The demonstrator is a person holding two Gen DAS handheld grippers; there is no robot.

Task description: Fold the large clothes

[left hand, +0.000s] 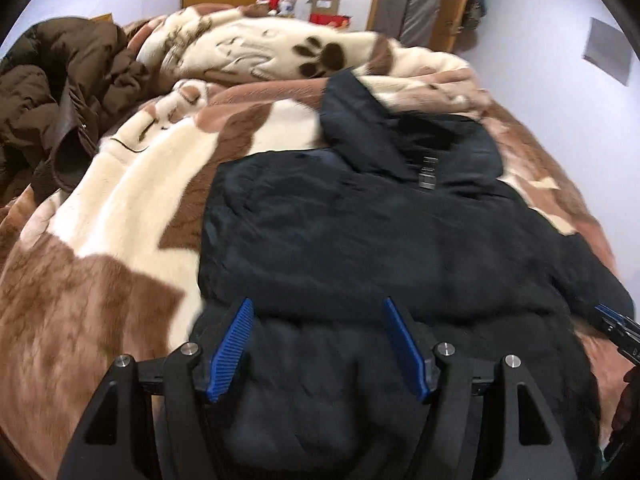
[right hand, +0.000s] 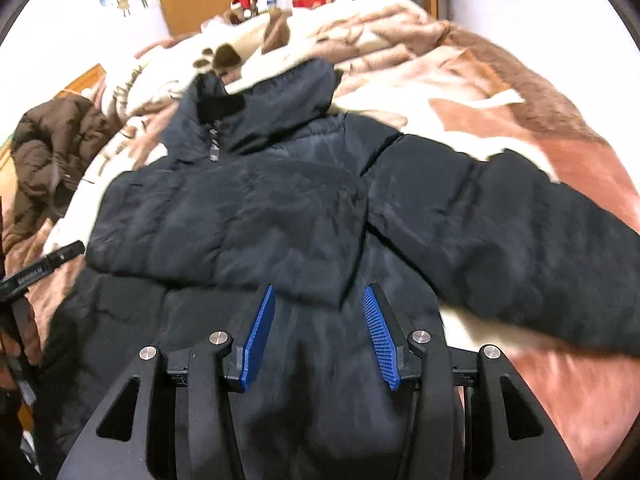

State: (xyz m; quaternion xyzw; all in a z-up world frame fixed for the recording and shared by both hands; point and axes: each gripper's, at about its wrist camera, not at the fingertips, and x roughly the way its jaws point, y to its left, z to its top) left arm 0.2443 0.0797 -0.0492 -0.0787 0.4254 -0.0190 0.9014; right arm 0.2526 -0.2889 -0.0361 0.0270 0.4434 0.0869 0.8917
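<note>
Both claws, the left gripper (left hand: 318, 344) and right gripper (right hand: 320, 336), hang with jaws apart and empty above the dark puffer jacket (left hand: 360, 220), which lies spread on the brown-and-cream blanket (left hand: 120, 208). Farther left sits a crumpled brown coat (left hand: 60, 92); beyond, a cardboard box (left hand: 324, 2).

Navy jacket (right hand: 256, 208), brown coat (left hand: 60, 92), brown-and-cream paw-print blanket (left hand: 120, 220).
</note>
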